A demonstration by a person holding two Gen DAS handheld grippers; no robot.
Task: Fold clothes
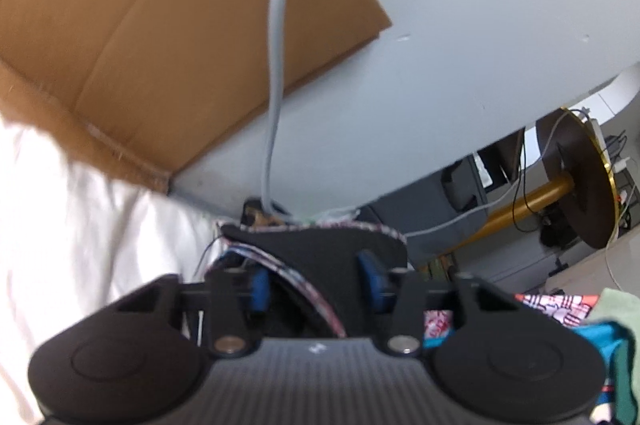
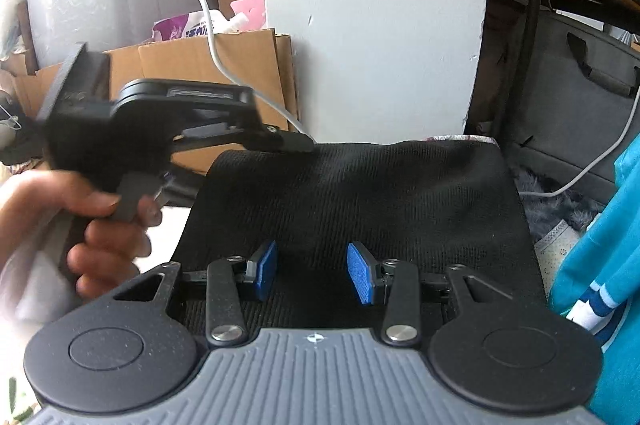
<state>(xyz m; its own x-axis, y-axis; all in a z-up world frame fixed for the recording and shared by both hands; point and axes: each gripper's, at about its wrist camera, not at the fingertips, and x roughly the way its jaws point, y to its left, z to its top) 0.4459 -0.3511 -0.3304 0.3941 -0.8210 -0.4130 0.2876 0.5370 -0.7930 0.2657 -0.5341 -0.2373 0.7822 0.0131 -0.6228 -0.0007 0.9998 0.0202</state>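
Black ribbed garment (image 2: 360, 193) is lying between the spread right fingers (image 2: 362, 275); left fingers (image 2: 298, 143) are pinching its far edge.

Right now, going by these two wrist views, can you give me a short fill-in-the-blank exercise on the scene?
1. The garment spread under the right gripper is ___ in colour.
2. The right gripper's jaws stand ___, gripping nothing.
3. Its pads are ___ in colour.
4. In the right wrist view, the left gripper reaches the garment's far ___ corner.

Missing words: black; open; blue; left.
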